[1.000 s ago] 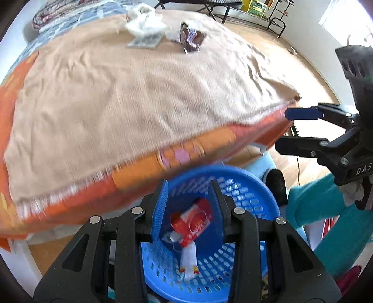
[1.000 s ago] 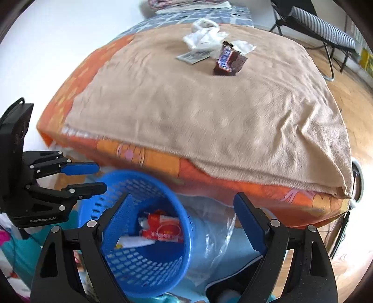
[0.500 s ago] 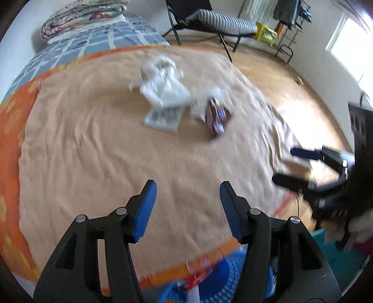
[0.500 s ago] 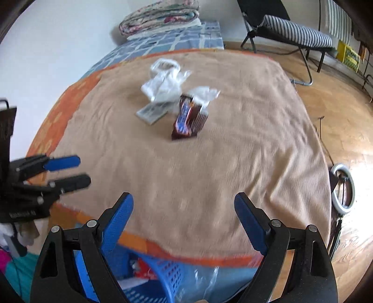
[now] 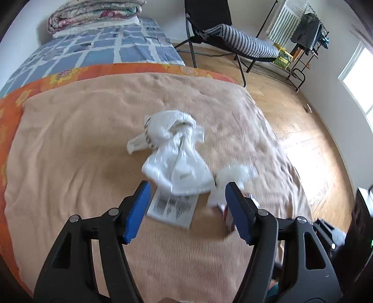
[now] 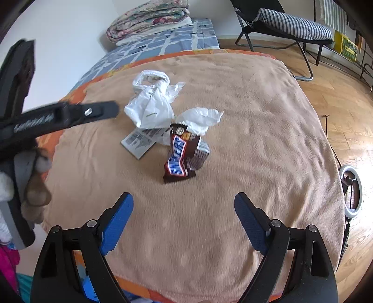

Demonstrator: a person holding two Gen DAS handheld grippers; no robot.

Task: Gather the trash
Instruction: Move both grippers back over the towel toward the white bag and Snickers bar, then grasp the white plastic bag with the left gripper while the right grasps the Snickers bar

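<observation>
On the tan blanket [image 6: 233,116] lies a heap of trash: a white plastic bag [image 5: 174,156] [image 6: 151,105], a printed paper leaflet [image 5: 173,208] [image 6: 139,139], a crumpled white tissue [image 6: 200,118] [image 5: 235,174] and a brown Snickers wrapper [image 6: 181,156]. My left gripper [image 5: 187,209] is open and empty, its jaws either side of the leaflet, just above the heap. It shows from the side in the right wrist view [image 6: 70,114]. My right gripper [image 6: 184,221] is open and empty, short of the wrapper.
The bed's orange cover [image 5: 93,72] and a blue checked quilt [image 5: 105,51] lie beyond, with folded bedding [image 6: 149,21] at the wall. A striped folding chair [image 5: 244,44] stands on the wood floor. A blue basket edge [image 6: 89,289] shows below the bed.
Both grippers have risen from the blue basket and moved forward over the bed to the trash heap. The left jaws have opened wider and now frame the leaflet.
</observation>
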